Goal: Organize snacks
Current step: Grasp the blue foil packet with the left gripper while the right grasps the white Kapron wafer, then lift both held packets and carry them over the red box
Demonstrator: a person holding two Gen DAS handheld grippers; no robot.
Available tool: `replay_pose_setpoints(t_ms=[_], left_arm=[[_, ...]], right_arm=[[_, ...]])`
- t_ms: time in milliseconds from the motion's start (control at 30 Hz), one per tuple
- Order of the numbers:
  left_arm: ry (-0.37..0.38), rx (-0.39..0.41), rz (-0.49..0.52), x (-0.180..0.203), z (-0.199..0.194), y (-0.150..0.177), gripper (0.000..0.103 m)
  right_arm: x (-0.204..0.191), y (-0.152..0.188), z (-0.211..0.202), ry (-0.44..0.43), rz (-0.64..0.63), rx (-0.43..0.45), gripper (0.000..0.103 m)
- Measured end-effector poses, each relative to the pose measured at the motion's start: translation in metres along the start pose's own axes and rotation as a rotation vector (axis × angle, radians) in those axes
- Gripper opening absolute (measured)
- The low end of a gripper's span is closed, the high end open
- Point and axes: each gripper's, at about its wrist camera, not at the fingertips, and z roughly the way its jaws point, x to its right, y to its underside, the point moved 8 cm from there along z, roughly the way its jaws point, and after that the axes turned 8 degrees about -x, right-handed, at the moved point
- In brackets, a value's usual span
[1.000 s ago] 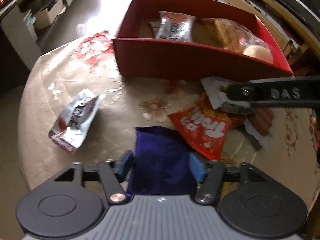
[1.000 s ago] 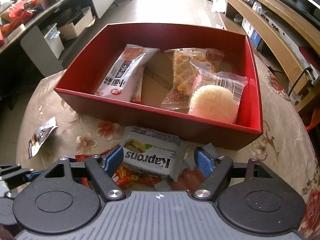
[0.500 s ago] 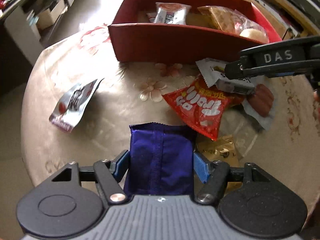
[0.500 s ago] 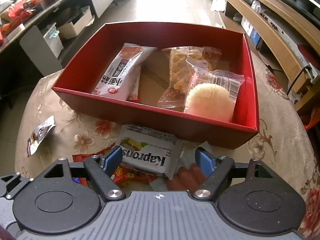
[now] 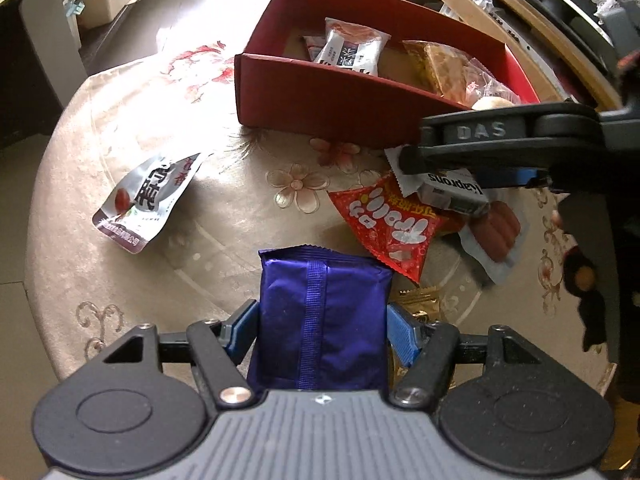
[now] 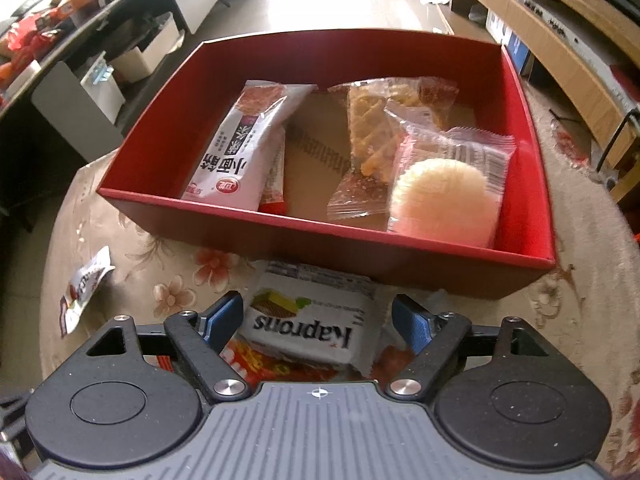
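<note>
Between my right fingers lies a white wafer packet printed "Kaprons", upside down from where I look. From my left side the same word shows on it, and my right gripper carries raised letters "DAS" on its arm. The red candy bag reads "Trolli" plus Chinese characters. The silver pouch and the white packet in the red box bear Chinese print.
</note>
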Motion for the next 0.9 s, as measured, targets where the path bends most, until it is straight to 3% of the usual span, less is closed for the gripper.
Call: replay_pose_setpoints(t_ms=[167,367,500,900], left_arm=[[-0.003,-0.012,-0.009,-0.004,0.005,-0.001,0.068],[0.0,-0.005,-0.007,-0.005,0.002,0.0,0.068],[0.005,0.001,0.006,-0.002,-0.002,0.002,0.068],[0.013,0.013,0.022,0.005,-0.011,0.017,0.068]], right_arm=[[-0.013,-0.002,0.017,0.022,-0.021,-0.026,0.091],[-0.016,0.001,0.018,0.056,-0.054,-0.016,0.074],[-0.015,0.011,0.006,0.055,-0.071,-0.005,0.068],[0.001,0.069,-0.046,0.082,-0.072,0.069,0.068]])
